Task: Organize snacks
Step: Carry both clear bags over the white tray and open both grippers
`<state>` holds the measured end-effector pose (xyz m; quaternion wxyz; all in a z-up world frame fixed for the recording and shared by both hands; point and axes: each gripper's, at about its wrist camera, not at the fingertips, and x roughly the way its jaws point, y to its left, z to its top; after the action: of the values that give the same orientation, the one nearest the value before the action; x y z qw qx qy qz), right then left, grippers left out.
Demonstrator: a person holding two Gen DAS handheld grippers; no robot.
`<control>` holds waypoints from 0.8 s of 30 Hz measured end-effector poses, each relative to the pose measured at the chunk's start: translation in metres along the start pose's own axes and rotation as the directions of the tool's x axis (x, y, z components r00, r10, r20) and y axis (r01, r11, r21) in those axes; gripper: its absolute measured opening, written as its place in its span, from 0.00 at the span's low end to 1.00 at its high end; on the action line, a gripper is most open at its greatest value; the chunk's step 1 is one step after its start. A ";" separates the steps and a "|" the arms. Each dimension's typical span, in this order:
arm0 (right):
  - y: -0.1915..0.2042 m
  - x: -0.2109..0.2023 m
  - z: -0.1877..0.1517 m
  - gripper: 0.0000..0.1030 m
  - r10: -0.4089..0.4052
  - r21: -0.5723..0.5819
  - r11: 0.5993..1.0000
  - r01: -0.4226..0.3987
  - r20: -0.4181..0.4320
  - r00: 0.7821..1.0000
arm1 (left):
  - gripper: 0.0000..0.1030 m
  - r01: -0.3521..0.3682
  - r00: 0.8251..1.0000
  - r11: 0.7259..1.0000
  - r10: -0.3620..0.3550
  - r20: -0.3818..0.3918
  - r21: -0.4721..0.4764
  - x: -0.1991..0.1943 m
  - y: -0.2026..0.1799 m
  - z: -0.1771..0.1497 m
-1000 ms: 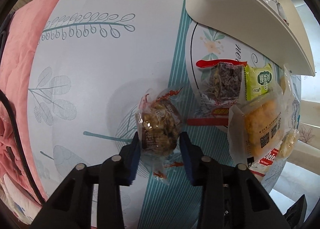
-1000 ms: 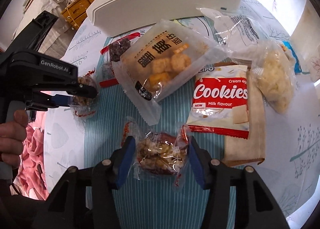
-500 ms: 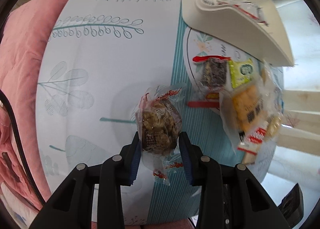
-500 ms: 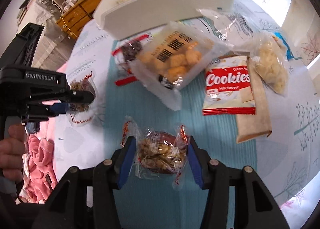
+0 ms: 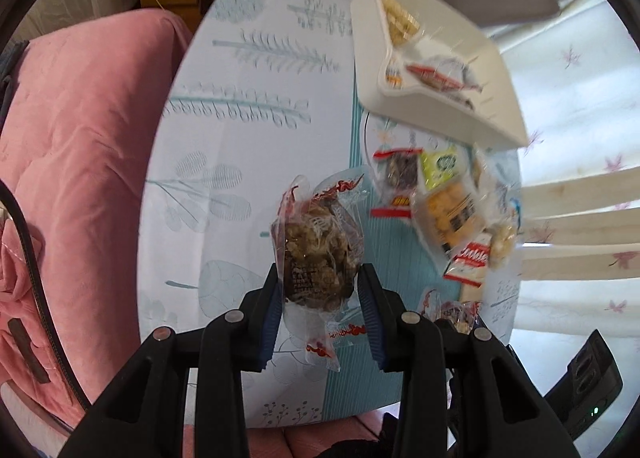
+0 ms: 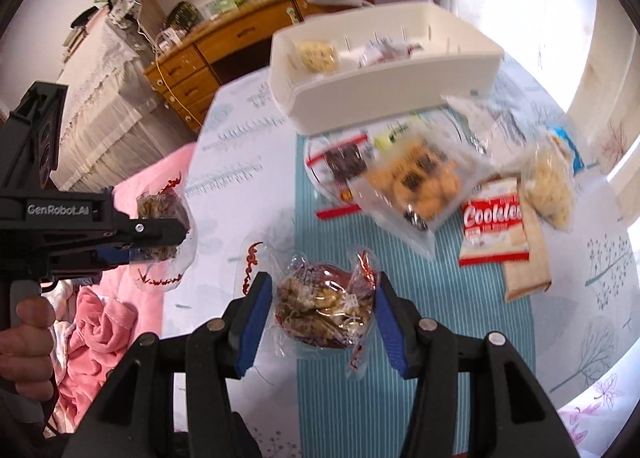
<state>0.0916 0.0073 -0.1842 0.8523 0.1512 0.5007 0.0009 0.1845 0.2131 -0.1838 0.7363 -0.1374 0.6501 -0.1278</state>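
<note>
- Left wrist view: my left gripper is clenched on a nut snack, blue pads pinching its lower half so the clear wrapper tails hang free; it hangs clear above the table
- I judge the grip sits low on the pack to leave the top free for dropping it in
- The bin stands at the table's far end with a few packs already inside, so I take that as the place to fill
- Right wrist view: my right gripper grasps a second nut snack across its width, also held off the cloth
- Between it and the bin lie loose packs, among them a cookies pack, not yet sorted
- Both loads are, I judge, bound for the bin, over the loose packs
</note>
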 end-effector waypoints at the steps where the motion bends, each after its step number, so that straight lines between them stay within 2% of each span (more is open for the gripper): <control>1: 0.001 -0.002 0.003 0.50 0.004 -0.002 1.000 -0.004 0.006 1.000 | 0.34 0.007 1.000 1.000 -0.007 0.013 -0.003 -0.007 0.001 0.000; 5: -0.004 -0.009 0.023 0.50 0.032 0.006 0.999 -0.032 0.032 0.999 | 0.34 0.025 0.998 0.999 -0.023 0.054 -0.030 -0.025 -0.007 0.005; 12: -0.021 -0.018 0.071 0.50 0.042 -0.012 0.999 -0.042 0.068 0.997 | 0.34 0.012 0.999 0.998 -0.009 0.051 -0.057 -0.037 -0.033 0.019; 19: -0.056 -0.019 0.126 0.50 0.072 -0.017 0.997 -0.071 0.087 0.994 | 0.34 0.052 0.996 0.997 -0.048 0.071 -0.058 -0.046 -0.083 0.035; 24: -0.082 -0.010 0.166 0.50 0.105 -0.024 0.994 -0.103 0.100 0.990 | 0.34 0.049 0.994 0.998 -0.046 0.097 -0.029 -0.045 -0.125 0.050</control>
<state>0.2159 -0.1152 -0.1214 0.8766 0.1690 0.4486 0.0421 0.2276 0.1154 -0.0906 0.7615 -0.1700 0.6122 -0.1283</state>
